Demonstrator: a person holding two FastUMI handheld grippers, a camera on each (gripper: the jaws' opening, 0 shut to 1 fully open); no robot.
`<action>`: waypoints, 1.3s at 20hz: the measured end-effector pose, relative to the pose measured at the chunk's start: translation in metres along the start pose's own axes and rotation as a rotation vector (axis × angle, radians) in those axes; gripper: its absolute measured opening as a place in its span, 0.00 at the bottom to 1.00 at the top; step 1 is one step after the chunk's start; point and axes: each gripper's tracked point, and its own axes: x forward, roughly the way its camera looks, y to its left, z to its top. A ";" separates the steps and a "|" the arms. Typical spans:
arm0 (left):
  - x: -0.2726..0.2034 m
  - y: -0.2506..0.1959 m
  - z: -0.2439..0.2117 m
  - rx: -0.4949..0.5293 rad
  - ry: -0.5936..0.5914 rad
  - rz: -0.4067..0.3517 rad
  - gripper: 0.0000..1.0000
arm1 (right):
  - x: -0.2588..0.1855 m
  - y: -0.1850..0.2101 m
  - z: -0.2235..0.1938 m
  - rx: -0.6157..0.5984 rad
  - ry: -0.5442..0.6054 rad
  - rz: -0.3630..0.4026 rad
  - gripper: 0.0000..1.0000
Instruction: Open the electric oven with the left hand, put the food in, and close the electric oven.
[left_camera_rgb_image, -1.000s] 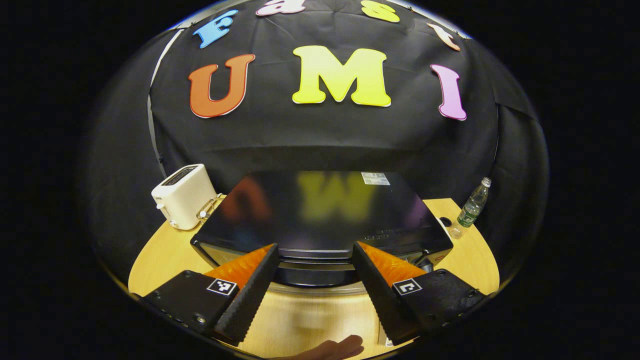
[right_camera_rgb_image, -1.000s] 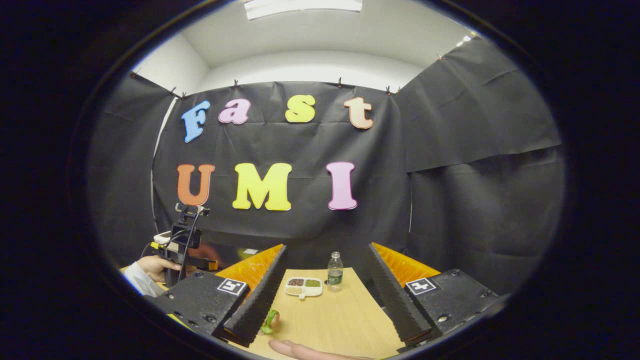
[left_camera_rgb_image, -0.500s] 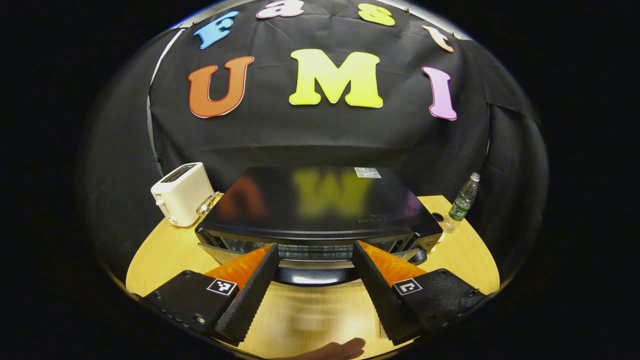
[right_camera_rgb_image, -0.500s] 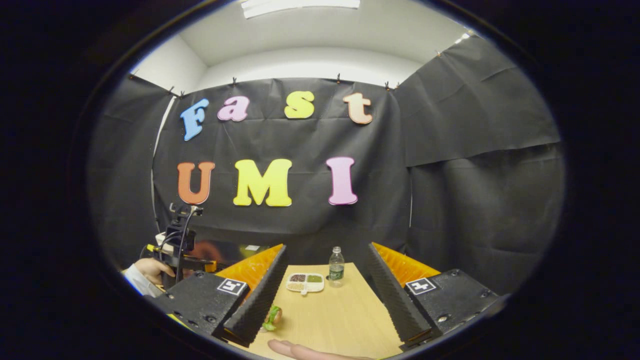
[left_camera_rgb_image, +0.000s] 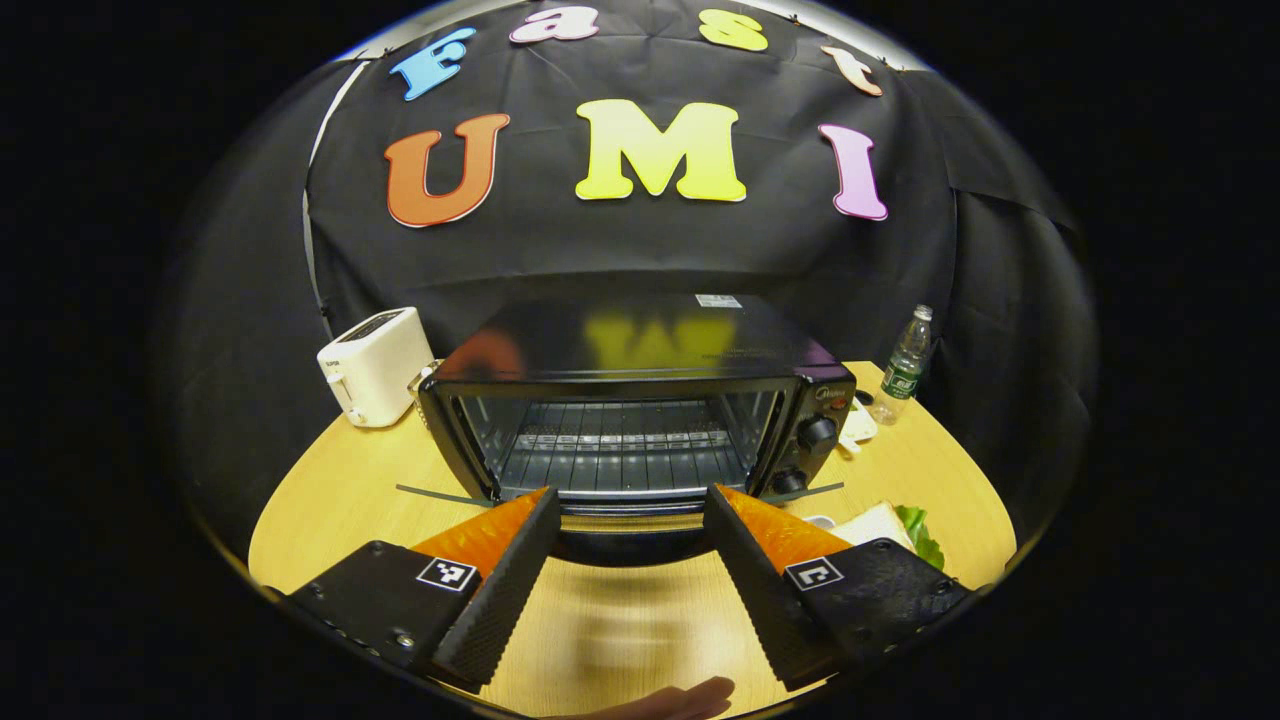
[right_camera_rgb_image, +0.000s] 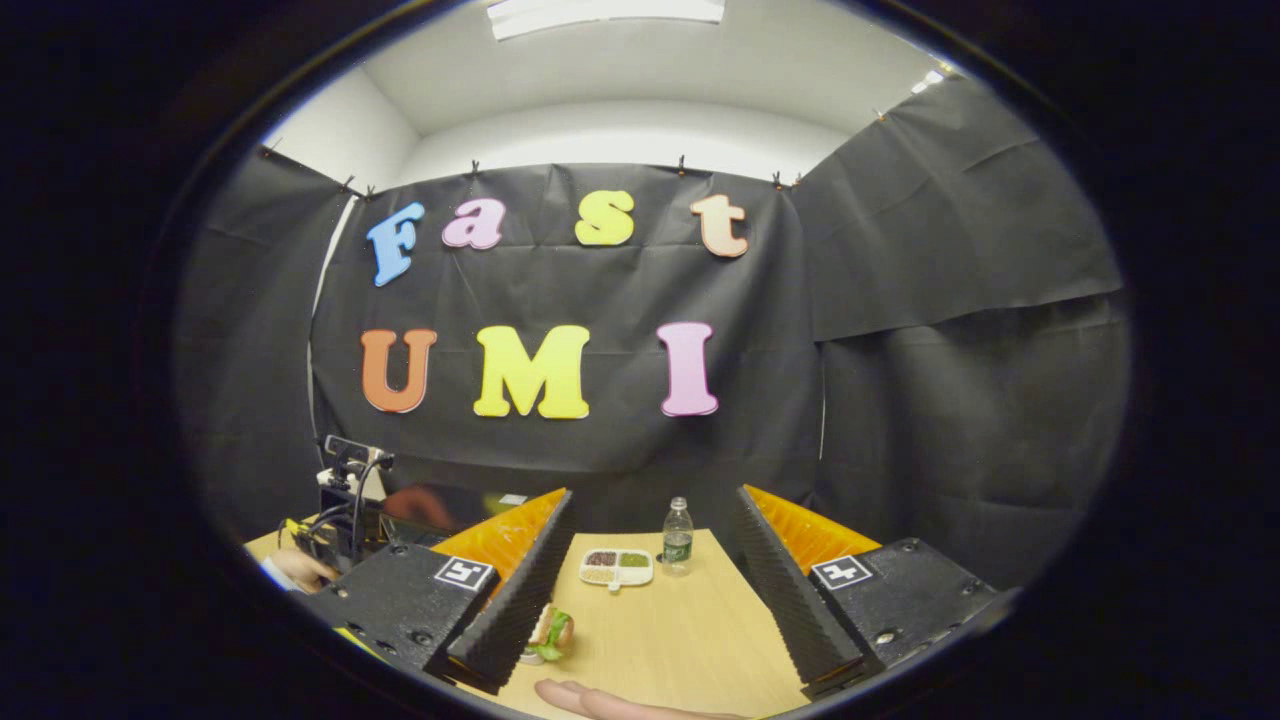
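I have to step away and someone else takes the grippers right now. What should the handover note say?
Left gripper: open, at the handle of the lowered oven door; whether it touches is unclear.
Right gripper: open, holding nothing, above the table.
Electric oven: open, rack bare.
Sandwich: on the table right of the oven, also near the right gripper.
Done: oven opened.
Left: pick up the sandwich, put it on the rack, close the door.

Bright ceiling light panel (right_camera_rgb_image: 607, 10) overhead; glare on oven top (left_camera_rgb_image: 640, 340); strong fisheye bending at edges.
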 end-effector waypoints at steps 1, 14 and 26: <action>-0.004 0.000 -0.008 -0.011 0.003 0.000 0.96 | -0.002 0.001 0.001 0.000 -0.004 0.002 1.00; -0.020 -0.002 -0.070 -0.016 -0.063 0.004 0.96 | -0.017 0.005 0.000 -0.007 -0.002 0.006 1.00; -0.007 0.004 -0.141 -0.037 0.055 0.002 0.95 | -0.011 0.009 -0.017 -0.013 0.039 0.007 0.92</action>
